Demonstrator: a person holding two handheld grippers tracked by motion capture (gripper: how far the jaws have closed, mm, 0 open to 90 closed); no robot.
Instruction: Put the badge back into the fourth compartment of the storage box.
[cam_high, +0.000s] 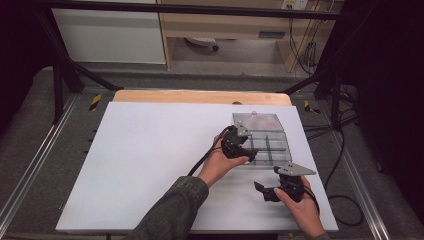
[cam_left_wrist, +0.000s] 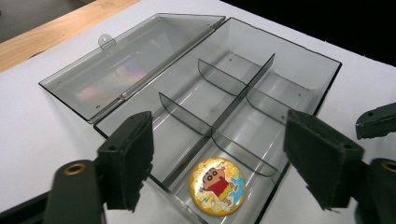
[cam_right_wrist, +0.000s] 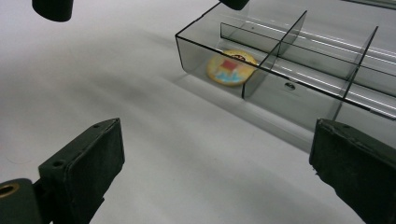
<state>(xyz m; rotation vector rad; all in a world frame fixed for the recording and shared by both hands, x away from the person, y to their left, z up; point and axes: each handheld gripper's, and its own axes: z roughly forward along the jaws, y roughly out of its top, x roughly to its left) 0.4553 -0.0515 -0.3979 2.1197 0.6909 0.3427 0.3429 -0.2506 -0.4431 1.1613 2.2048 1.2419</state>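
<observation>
Badge (cam_left_wrist: 217, 185) in box's (cam_left_wrist: 299, 70) corner compartment

My left tongs (cam_high: 248, 151) are black, with a grey three-cornered plate on top and a black cable trailing back along my forearm. My right tongs (cam_high: 261, 188) match: black body, grey plate, black cable looping off behind the hand. Seen along the left tongs (cam_left_wrist: 217, 161), each jaw ends in a thick, blocky dark pad, and a brass-coloured ring sits in the arm below each one. The right tongs (cam_right_wrist: 215, 172) show the same pads, small holes in the left one's frame and one brass ring. My left sleeve (cam_high: 172, 210) is dark olive, mottled.
</observation>
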